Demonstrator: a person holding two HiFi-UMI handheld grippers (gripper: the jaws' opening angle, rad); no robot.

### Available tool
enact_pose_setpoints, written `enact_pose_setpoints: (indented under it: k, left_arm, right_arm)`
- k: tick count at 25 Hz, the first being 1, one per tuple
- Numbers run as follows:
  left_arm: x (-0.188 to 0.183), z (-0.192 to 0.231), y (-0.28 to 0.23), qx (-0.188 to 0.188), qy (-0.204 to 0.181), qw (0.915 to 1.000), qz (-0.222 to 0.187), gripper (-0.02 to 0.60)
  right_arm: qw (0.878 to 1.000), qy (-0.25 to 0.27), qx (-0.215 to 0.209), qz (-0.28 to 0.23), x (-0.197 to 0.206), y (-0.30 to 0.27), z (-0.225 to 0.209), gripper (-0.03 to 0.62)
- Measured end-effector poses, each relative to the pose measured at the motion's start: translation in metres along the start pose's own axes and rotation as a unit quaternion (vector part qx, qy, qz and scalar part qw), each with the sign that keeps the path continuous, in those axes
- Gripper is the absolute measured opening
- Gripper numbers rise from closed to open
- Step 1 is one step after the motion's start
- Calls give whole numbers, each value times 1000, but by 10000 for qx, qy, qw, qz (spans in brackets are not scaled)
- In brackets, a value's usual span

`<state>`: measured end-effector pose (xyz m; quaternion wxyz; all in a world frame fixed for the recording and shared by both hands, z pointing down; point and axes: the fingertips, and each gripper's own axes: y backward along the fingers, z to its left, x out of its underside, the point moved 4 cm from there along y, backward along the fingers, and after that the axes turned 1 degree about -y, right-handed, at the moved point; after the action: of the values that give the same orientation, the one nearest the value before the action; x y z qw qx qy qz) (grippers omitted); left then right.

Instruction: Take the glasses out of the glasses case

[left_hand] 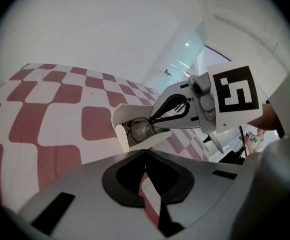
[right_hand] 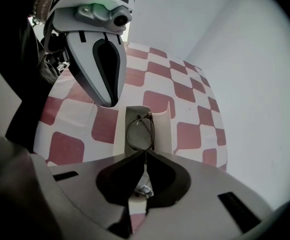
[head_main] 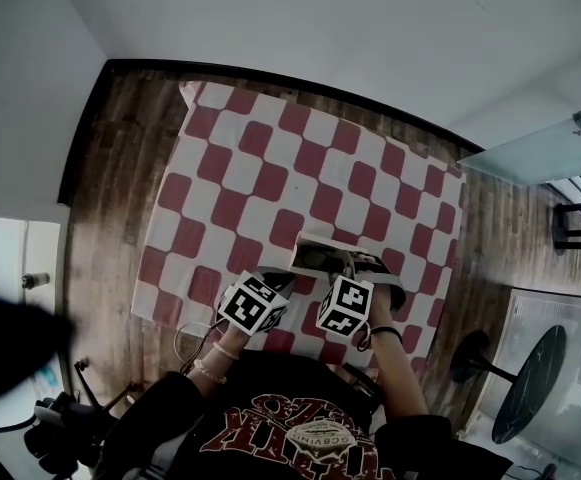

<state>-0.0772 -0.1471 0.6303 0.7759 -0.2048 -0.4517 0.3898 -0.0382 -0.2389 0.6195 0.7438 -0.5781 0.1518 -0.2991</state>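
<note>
An open white glasses case (head_main: 315, 241) lies near the front edge of the red-and-white checked cloth (head_main: 270, 178). Dark round-rimmed glasses (right_hand: 141, 133) lie inside the case (right_hand: 163, 129). My right gripper (right_hand: 145, 153) reaches into the near end of the case, its jaws closed on the glasses' near rim; part of the frame shows in the gap behind the tips. In the left gripper view the glasses (left_hand: 140, 129) and case (left_hand: 120, 129) sit just ahead, with the right gripper (left_hand: 153, 121) on them. My left gripper (left_hand: 145, 153) is shut on nothing, its tip (right_hand: 110, 104) beside the case's left wall.
The cloth covers a small square table on a dark wood floor (head_main: 110, 168). A round black side table (head_main: 530, 378) stands to the right, and dark equipment (head_main: 60, 418) sits at the lower left. White walls rise behind the table.
</note>
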Motion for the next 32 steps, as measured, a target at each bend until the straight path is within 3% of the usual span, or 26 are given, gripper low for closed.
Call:
enact_pose_setpoints:
  k: [32]
  left_arm:
    - [-12,-13,6,-39,153,9992,-357,8]
  right_arm:
    - [9985,-175,401,-330,4,49,-10,31]
